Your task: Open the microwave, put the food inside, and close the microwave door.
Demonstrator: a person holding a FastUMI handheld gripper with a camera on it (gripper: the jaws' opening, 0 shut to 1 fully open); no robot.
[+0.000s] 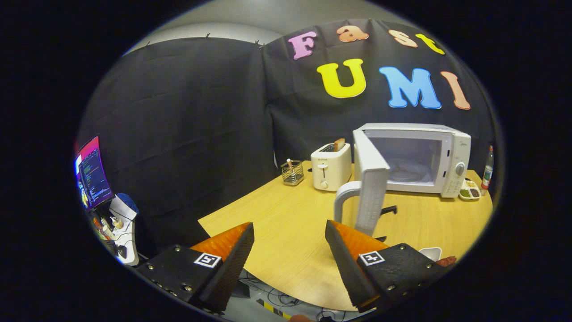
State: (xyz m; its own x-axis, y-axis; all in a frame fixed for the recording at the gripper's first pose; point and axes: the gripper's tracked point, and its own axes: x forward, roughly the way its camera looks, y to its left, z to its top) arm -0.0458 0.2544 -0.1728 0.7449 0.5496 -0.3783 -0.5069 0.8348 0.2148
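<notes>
Microwave [415,158] door [373,188] hangs open, light and stiff; my tongs [289,235] gape wide, empty; grab its handle [343,201]

The microwave [415,158] stands at the back right of the table [286,223], its door [371,183] swung open toward the spread fingers of the gripper [289,232], nothing between them. Left of it stands a toaster [330,167], then a wire basket [292,173]. Right of the microwave lie a tray [469,190] and a bottle [487,170].

A white bowl [431,253] sits half hidden behind the claw [289,232].
</notes>
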